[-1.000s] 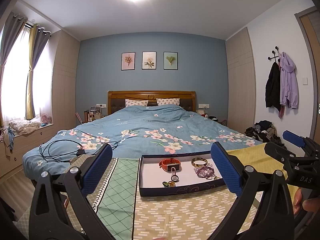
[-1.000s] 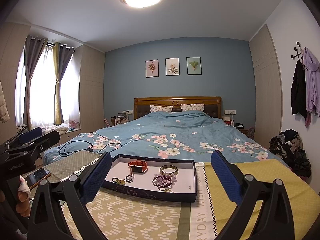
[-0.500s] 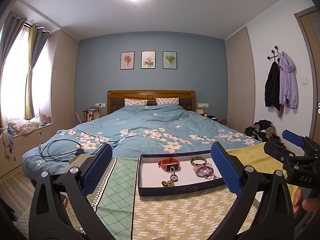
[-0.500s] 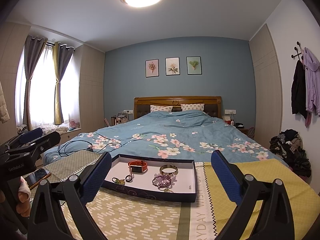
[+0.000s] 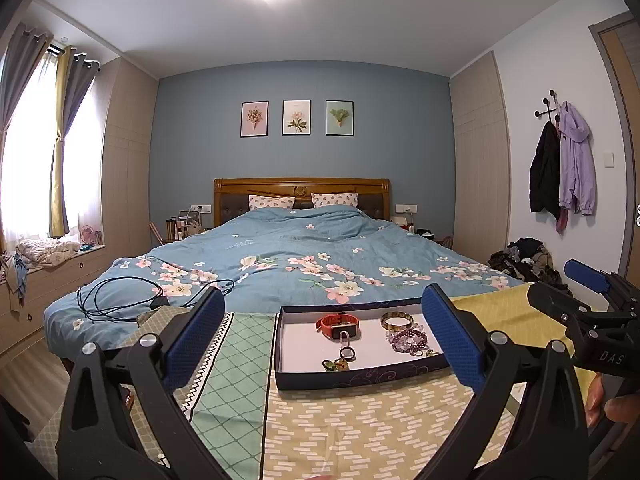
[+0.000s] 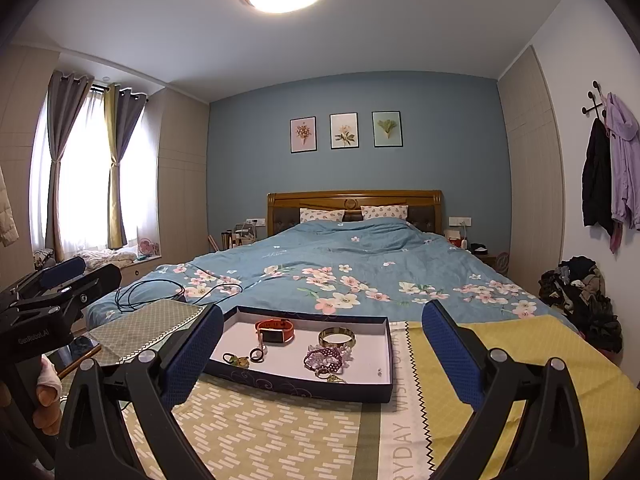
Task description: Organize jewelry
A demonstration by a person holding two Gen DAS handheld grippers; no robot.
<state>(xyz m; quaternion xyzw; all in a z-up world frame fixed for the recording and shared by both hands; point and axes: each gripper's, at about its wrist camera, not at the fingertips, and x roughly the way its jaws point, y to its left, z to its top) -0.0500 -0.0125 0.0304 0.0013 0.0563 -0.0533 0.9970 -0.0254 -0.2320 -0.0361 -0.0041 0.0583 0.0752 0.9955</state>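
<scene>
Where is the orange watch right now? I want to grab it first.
The orange watch lies in the far left part of the tray, left of the gold bangle and behind the small ring; in the left wrist view it sits centre-frame.

The patterned cloth is lying matt; the bangle is gleaming like metal; the headboard is shining as polished wood.

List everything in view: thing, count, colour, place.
tray: 1, dark blue rim, white inside, on patterned cloth
watch: 1, orange strap, tray back left
bangle: 1, gold, tray back right
bead bracelet: 1, purple, in front of bangle
small rings and charms: a few, tray front left
cloth: 1, yellow-green patchwork, bed foot
cable: 1, dark, on duvet
phone: 1, left of cloth
left tongs: blue pads, open, empty
right tongs: blue pads, open, empty
</scene>
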